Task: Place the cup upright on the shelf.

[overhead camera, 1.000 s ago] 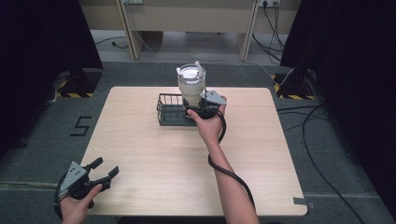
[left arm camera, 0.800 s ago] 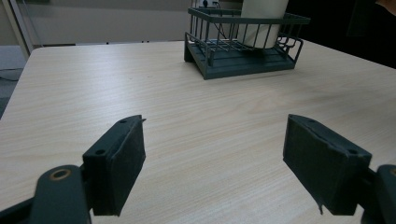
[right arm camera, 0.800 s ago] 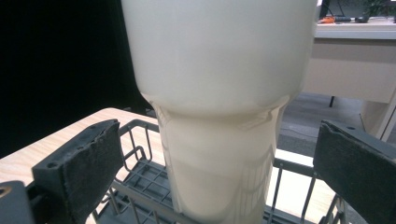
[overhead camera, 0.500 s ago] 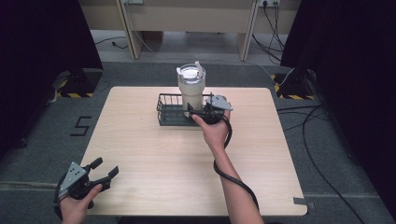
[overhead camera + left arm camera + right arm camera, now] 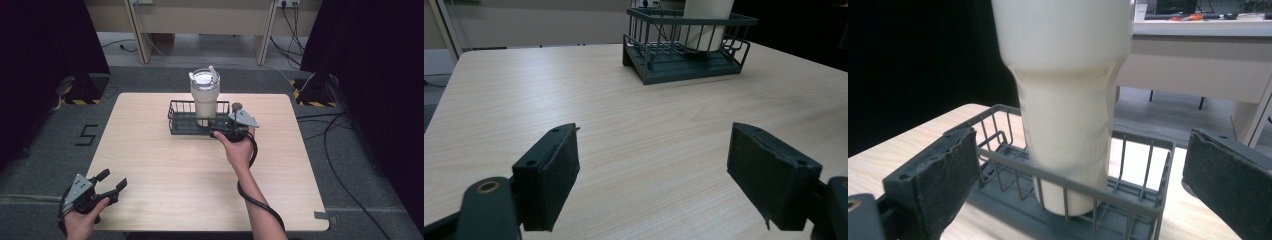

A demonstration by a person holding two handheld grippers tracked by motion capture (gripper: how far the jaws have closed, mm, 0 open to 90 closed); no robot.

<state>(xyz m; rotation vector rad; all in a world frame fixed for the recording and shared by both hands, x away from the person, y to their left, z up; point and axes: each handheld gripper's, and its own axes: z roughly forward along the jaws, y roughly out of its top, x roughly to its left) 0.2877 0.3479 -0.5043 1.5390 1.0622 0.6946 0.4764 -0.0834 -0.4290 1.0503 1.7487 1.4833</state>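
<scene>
Dark curtains stand on both sides of the room, and a light wooden bench (image 5: 165, 165) sits in the middle on a grey floor. Near the far edge of the bench is a dark wire basket (image 5: 181, 119). A tall cream cup (image 5: 205, 97) with a lid stands upright inside the basket, toward its right end. The right gripper (image 5: 216, 133) is just at the front of the basket, close to the cup. Its fingers (image 5: 940, 172) are spread wide apart, one on each side of the cup, and they hold nothing. They do not touch the cup. So the cup looks like it is already sitting in the basket, or it is about to be picked up; the pictures cannot tell which. If the job is to put the cup in, that part looks done and the hand only has to pull away. If the job is to take it out, the squeeze and the lift are both left to do. The left gripper (image 5: 113, 181) rests far off at the near left corner of the bench. Its fingers (image 5: 551, 175) are spread wide too, with only bare wood between them.
</scene>
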